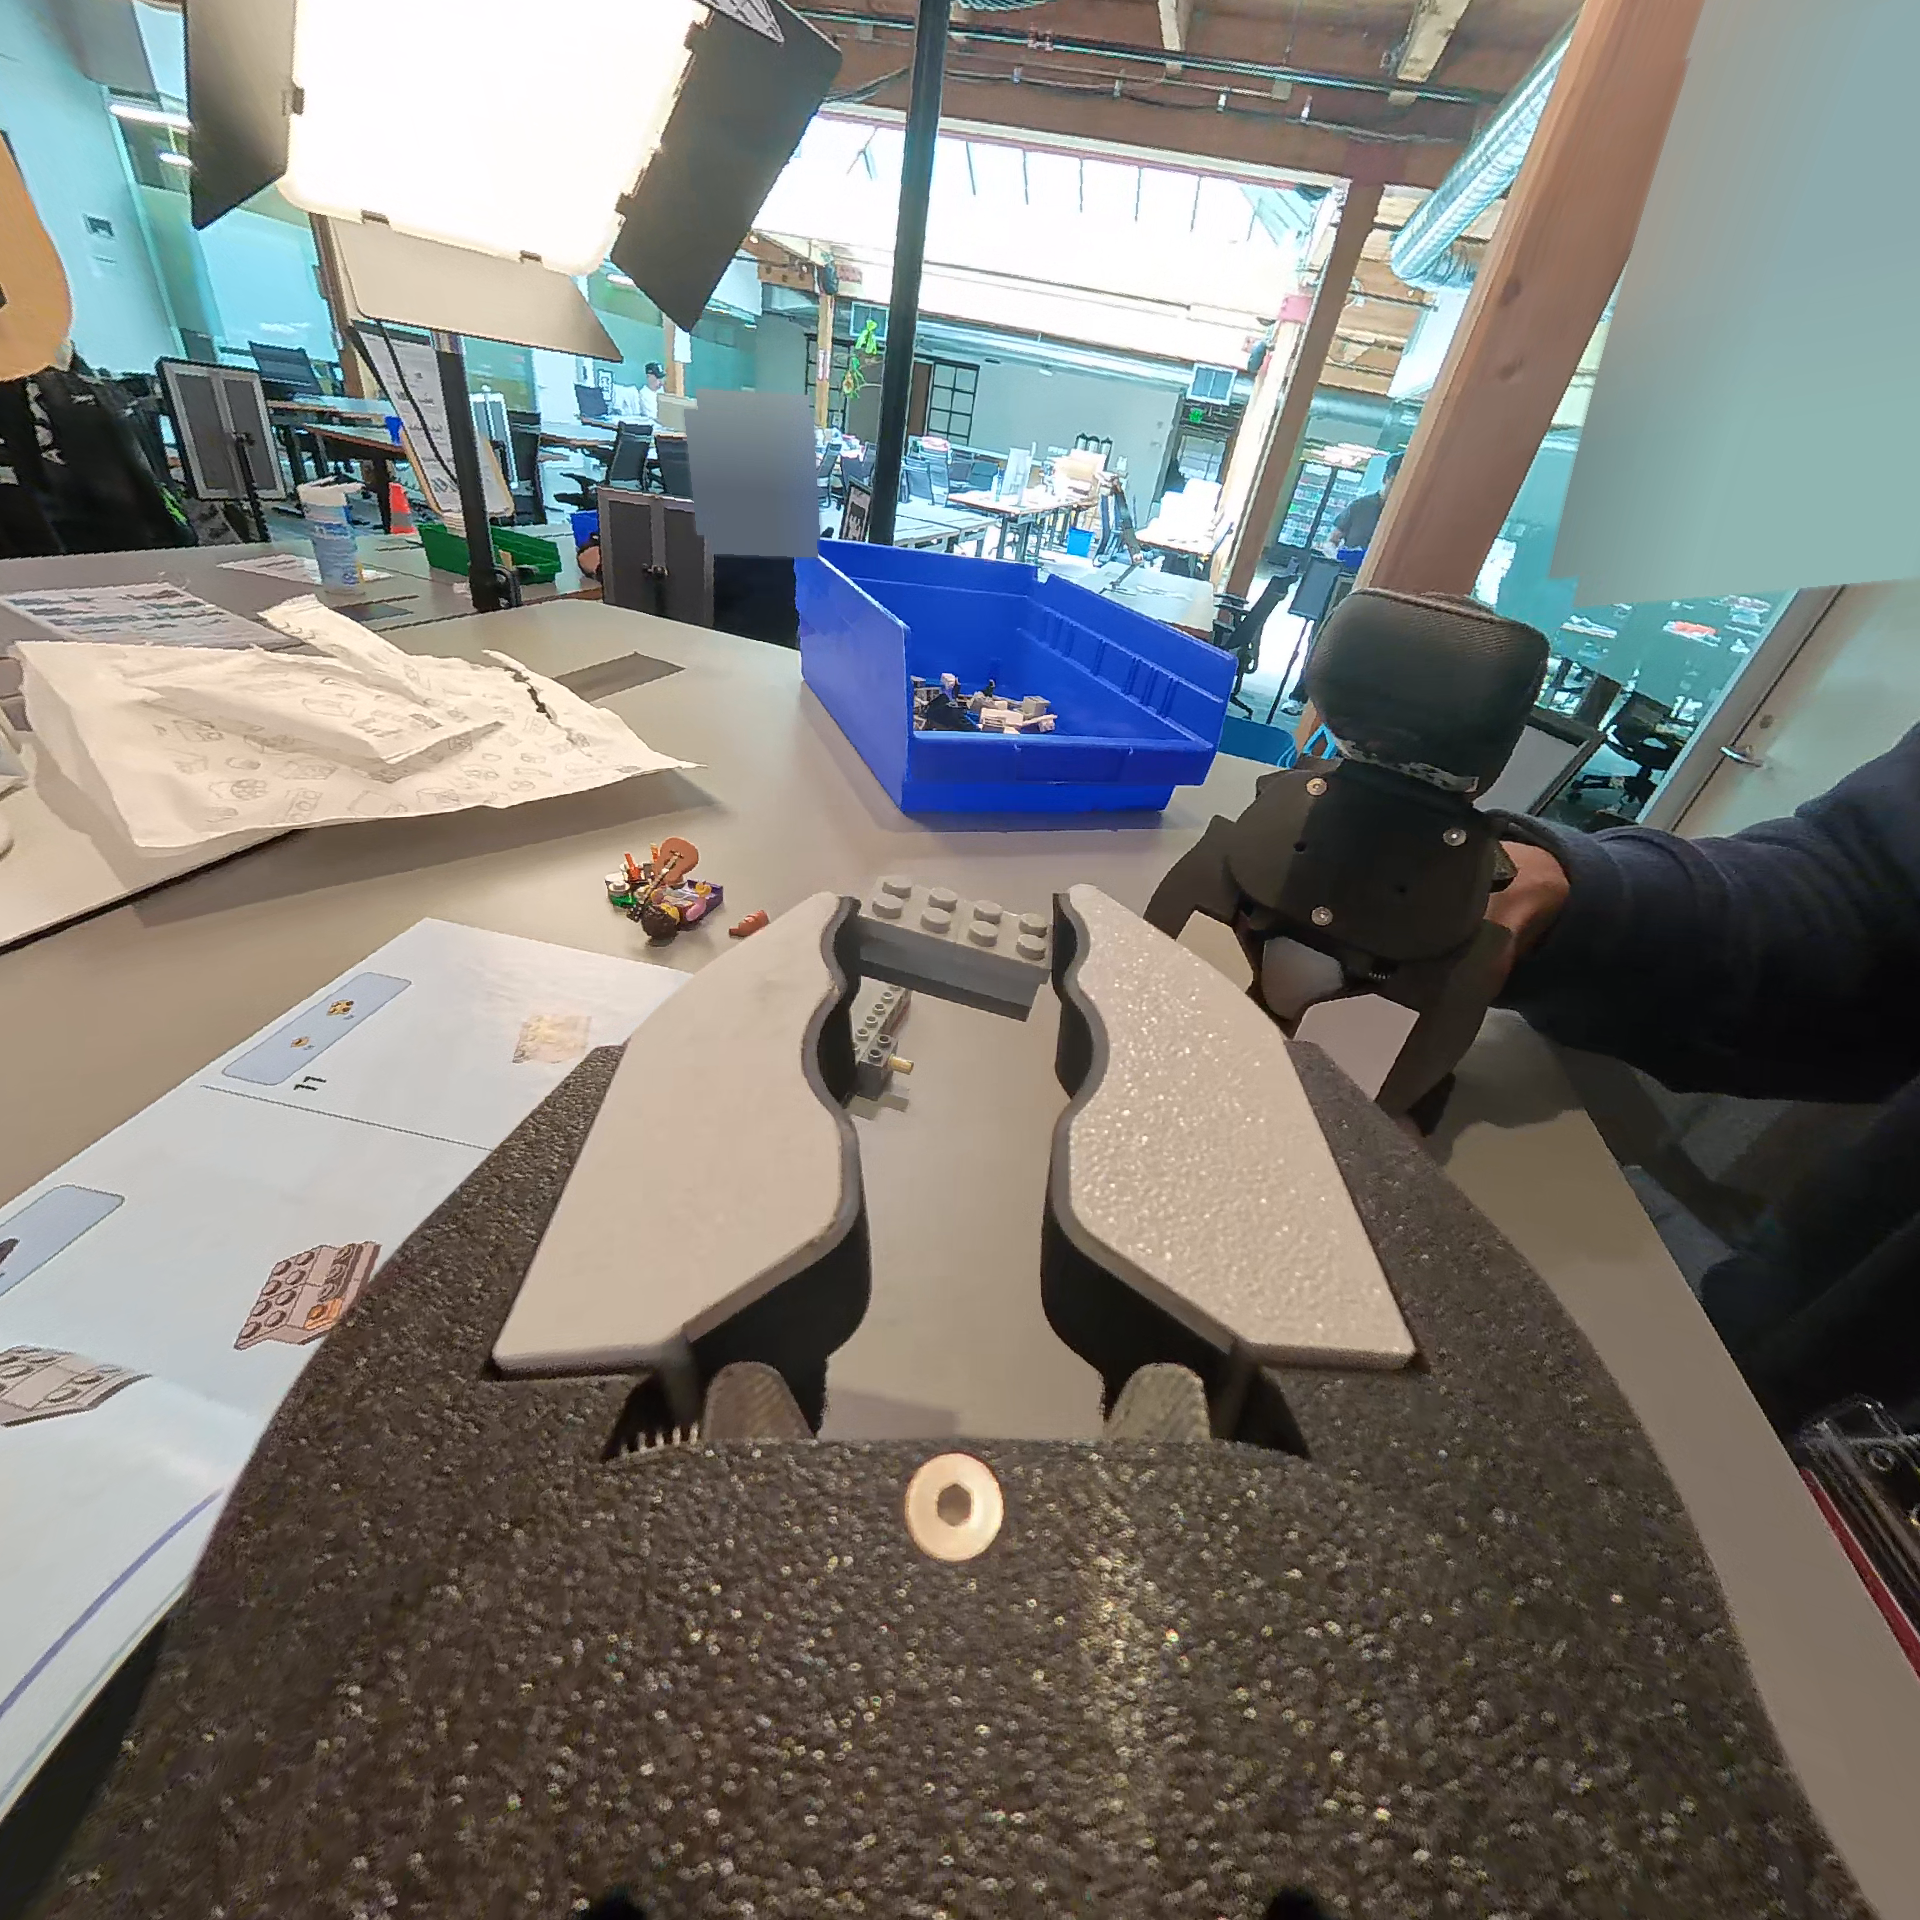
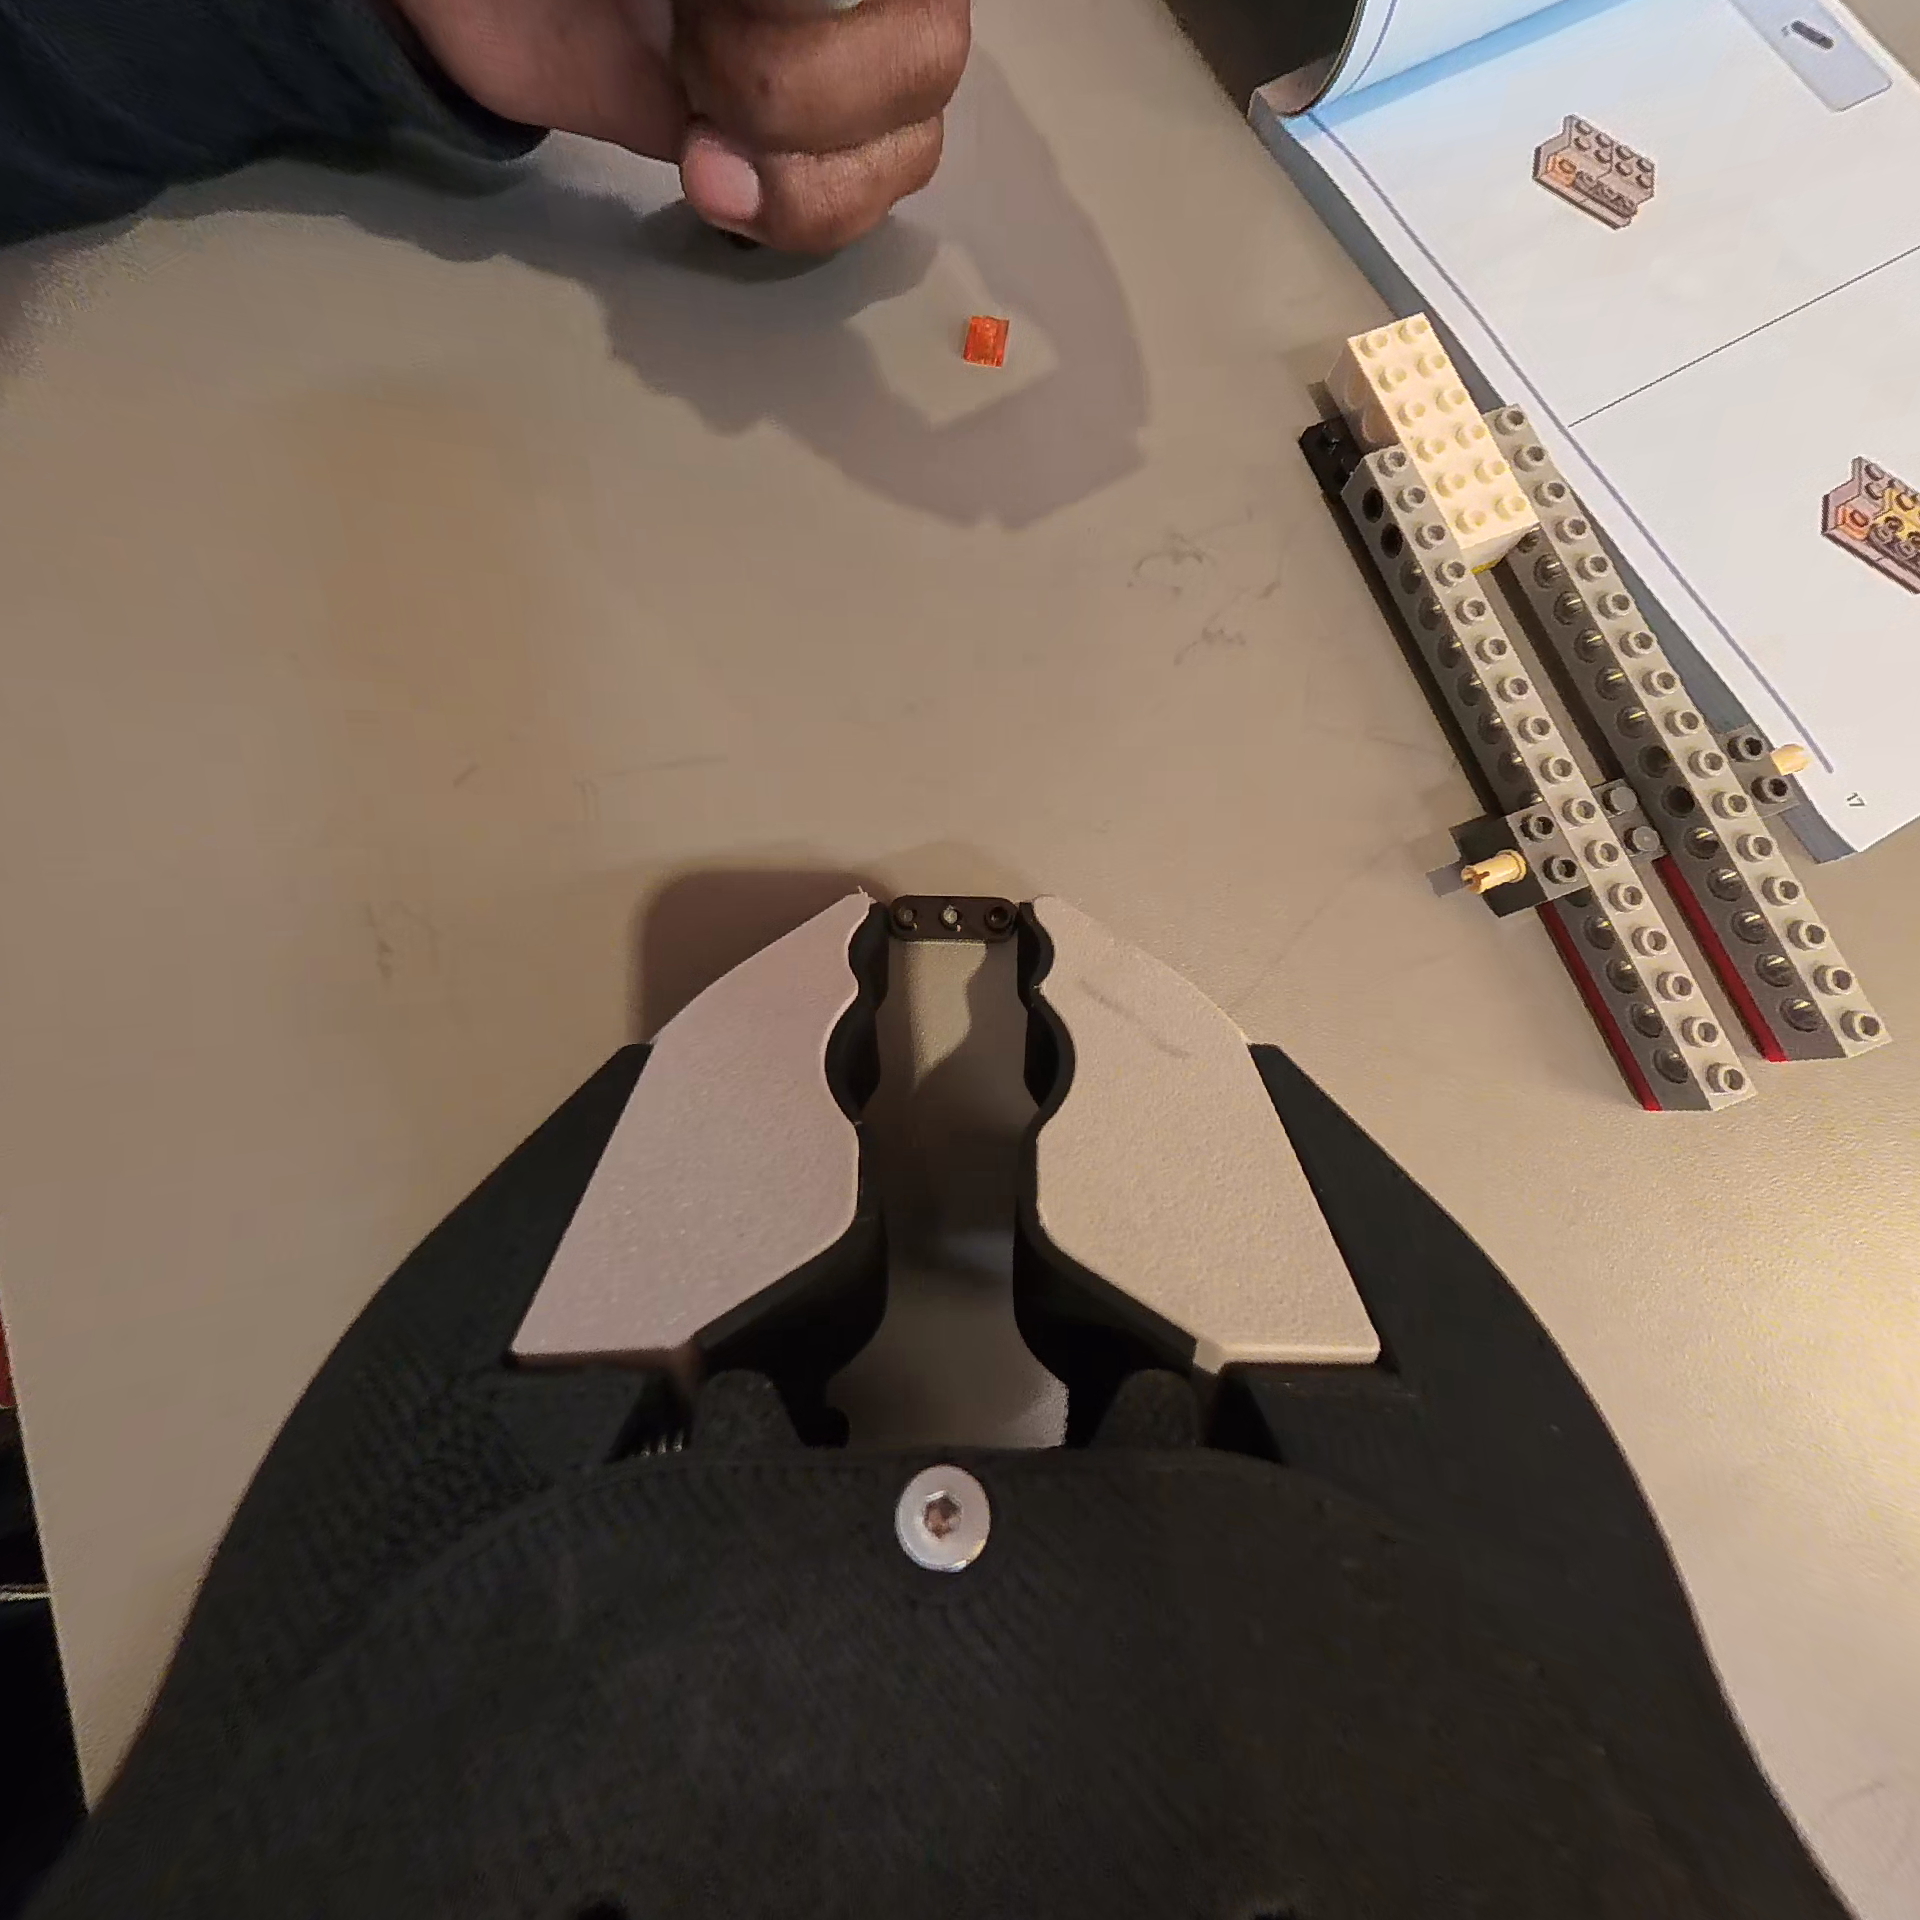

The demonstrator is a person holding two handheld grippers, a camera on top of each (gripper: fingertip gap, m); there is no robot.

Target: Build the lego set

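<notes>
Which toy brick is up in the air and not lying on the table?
The gray eight-stud brick, pinched in the left gripper's jaws. The other bricks lie on the table.

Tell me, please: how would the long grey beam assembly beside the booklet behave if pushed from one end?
The beam assembly looks rigid, so it would probably slide as one piece. Lying flat, it seems unlikely to tip. The white brick on top might pop off.

Each gripper (image 1: 954,935) has pale grey, wavy-edged fingers (image 1: 717,1122) on a black textured body with a silver screw (image 1: 953,1505). The person wears a dark navy sleeve (image 1: 1714,935).
</notes>
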